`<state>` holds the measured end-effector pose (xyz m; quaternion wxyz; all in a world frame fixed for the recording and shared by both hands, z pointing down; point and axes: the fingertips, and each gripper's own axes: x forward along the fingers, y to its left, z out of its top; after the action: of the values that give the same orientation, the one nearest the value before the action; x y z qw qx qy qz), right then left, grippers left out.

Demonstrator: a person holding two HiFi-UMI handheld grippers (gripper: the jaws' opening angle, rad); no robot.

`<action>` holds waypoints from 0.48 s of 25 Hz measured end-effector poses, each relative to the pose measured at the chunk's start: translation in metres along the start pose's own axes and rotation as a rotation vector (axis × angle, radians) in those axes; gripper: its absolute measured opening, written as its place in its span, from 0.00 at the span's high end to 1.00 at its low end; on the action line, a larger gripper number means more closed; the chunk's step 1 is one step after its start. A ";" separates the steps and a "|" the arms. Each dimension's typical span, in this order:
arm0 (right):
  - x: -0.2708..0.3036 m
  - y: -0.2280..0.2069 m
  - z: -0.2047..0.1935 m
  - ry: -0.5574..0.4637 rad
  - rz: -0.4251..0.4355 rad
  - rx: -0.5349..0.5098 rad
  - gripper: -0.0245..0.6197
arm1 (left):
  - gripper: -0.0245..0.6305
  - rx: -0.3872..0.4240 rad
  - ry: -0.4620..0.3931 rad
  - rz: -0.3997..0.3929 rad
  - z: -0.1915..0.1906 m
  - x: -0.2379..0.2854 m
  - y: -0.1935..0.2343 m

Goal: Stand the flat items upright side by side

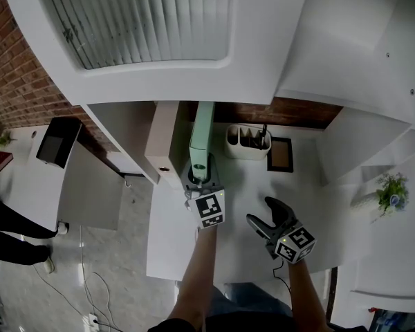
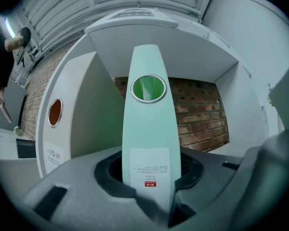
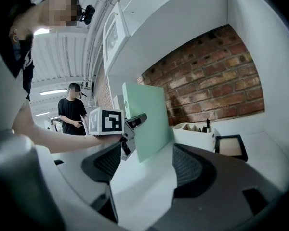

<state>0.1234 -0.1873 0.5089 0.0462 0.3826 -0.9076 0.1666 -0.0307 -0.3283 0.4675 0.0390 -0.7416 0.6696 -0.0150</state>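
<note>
Left gripper [image 2: 151,186] first, since it's filling the bottom of its own view: the jaws are pinching the lower edge of the mint-green board [image 2: 149,124], with the white label sitting right between them. The board is standing upright in the centre of the frame. Its bottom edge looks to be on the desk [image 1: 242,206], or just above it, I can't tell which.

Just beside it, toward the left of the frame, the beige board [image 2: 82,114] is already standing against the shelf wall.

I'm keeping the right gripper [image 3: 147,165] low over the desk with its jaws apart and nothing in them, well clear of the green board.

What's worrying me: that board is tall and thin and balancing on one edge. If I let go before it's leaning on the beige one, I reckon it's tipping toward the white pen caddy [image 1: 247,142] and the little frame [image 1: 280,155] at the upper right. Shoving it sideways too hard could also knock the beige board over.
</note>
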 end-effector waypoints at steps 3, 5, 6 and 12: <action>-0.001 -0.001 0.001 -0.001 -0.005 0.000 0.45 | 0.74 0.001 0.004 -0.005 -0.002 0.007 -0.001; -0.003 -0.002 0.001 -0.001 -0.010 0.001 0.45 | 0.74 -0.003 0.002 -0.005 -0.003 0.010 -0.002; -0.004 -0.002 0.001 -0.001 -0.013 0.002 0.45 | 0.74 -0.004 0.001 -0.005 -0.003 0.011 -0.002; -0.007 -0.001 0.001 -0.004 -0.021 0.002 0.45 | 0.72 -0.021 0.029 -0.004 -0.009 0.009 -0.002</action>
<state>0.1295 -0.1837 0.5069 0.0458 0.3925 -0.9035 0.1660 -0.0284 -0.3371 0.4769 0.0216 -0.7430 0.6686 -0.0187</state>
